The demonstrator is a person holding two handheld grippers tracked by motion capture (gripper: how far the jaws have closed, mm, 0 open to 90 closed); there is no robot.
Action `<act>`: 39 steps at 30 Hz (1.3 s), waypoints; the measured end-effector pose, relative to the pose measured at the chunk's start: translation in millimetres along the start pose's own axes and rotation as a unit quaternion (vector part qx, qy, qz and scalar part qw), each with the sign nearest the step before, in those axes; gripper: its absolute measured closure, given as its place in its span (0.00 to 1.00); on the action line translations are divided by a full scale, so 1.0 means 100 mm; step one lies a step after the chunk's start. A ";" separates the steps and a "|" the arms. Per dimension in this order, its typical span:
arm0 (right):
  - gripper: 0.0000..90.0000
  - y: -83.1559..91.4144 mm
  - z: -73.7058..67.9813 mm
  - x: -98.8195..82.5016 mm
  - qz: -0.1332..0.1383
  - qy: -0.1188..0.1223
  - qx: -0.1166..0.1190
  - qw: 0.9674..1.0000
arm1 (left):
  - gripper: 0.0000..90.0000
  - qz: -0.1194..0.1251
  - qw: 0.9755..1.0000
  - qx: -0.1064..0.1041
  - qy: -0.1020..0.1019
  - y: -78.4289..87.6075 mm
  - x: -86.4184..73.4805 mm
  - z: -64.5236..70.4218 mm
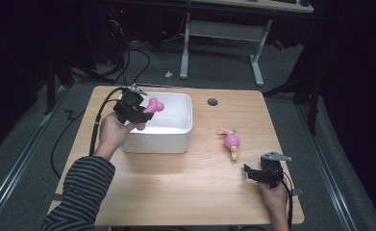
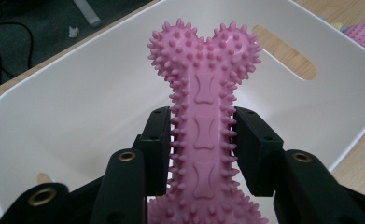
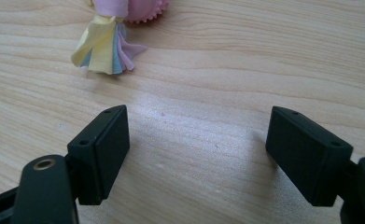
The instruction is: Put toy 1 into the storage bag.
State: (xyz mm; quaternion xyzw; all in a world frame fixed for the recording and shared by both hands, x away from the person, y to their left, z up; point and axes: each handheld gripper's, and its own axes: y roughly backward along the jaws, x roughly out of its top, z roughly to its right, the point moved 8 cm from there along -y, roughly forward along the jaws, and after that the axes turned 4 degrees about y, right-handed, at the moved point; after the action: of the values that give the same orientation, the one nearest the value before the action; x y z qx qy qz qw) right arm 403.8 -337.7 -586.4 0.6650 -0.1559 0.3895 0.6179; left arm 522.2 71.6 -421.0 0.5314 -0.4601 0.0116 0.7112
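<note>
Your left gripper [image 1: 140,111] is clamping the pink spiky rubber bone-shaped toy [image 2: 203,126] by its narrow shaft, both pads pressing on the nubs, and you are carrying it over the near left part of the white rectangular plastic tub [image 1: 176,139]. The toy's knobbed end is pointing out over the tub's floor, clear of the walls. To set it down well, I would suggest lowering until the far knob is nearly touching the bottom before you let go — a drop from this height could bounce a rubber toy back over the rim. Keep the shaft level with the tub's long side so both ends are fitting inside.

Farther right on the light wooden table [image 1: 176,192], a second pink round spiky toy with a pastel fabric tail [image 1: 232,142] is lying well apart from the tub. Your right gripper [image 1: 257,174] is resting low over the table near it — jaws wide apart, nothing between them.
</note>
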 end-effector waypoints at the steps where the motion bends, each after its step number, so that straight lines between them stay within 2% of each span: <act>1: 0.24 0.00 0.00 0.00 0.000 0.000 0.000 1.000 | 0.65 0.000 1.000 0.004 -0.002 -0.01 0.00 -0.01; 4: 0.24 0.00 0.00 0.00 0.000 0.000 0.000 1.000 | 0.65 -0.004 1.000 0.001 0.000 -0.06 0.01 0.00; 9: 0.24 0.00 0.00 0.00 0.000 0.000 0.000 1.000 | 0.65 -0.015 1.000 0.004 -0.016 -0.16 0.01 0.07; 20: 0.24 0.00 0.00 0.00 0.000 0.000 0.000 1.000 | 0.65 -0.033 0.999 -0.001 -0.027 -0.27 -0.03 0.15; 39: 0.24 0.00 0.00 0.00 0.000 0.001 0.000 1.000 | 0.65 -0.052 0.998 0.002 -0.026 -0.38 -0.13 0.16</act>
State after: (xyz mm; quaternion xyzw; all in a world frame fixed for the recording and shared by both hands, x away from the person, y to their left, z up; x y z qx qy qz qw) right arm 403.7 -337.7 -586.4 0.6649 -0.1550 0.3902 0.6178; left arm 523.1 48.9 -457.7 0.5559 -0.4502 -0.0382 0.6978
